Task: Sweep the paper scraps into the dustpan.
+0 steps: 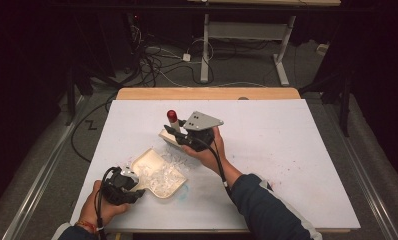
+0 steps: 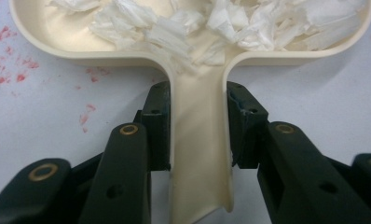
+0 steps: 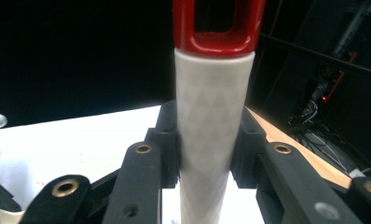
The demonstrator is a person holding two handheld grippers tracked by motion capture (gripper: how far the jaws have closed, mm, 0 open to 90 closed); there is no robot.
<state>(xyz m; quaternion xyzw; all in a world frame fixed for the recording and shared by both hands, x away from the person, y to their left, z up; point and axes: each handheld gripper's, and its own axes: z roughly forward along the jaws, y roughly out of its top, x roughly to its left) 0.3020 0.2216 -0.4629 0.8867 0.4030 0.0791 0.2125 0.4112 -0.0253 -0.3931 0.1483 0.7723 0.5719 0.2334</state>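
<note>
A cream dustpan point(image 1: 156, 172) lies on the white table near the front left, holding several white crumpled scraps point(image 2: 221, 23). My left gripper point(image 1: 132, 189) is shut on the dustpan's handle point(image 2: 200, 154), one pad on each side. A small brush with a white handle point(image 3: 211, 116) and a red looped end point(image 1: 172, 115) stands upright just beyond the pan's mouth. My right gripper point(image 1: 181, 135) is shut on that handle, its pads point(image 3: 167, 140) pressed against it. The brush's pale head point(image 1: 166, 138) rests near loose scraps point(image 1: 179, 160) on the table.
The white sheet point(image 1: 287, 150) covers the table, with a wooden strip point(image 1: 207, 93) along the far edge. Faint red specks point(image 2: 11, 70) mark the sheet beside the pan. Cables and desk legs lie on the floor beyond the table.
</note>
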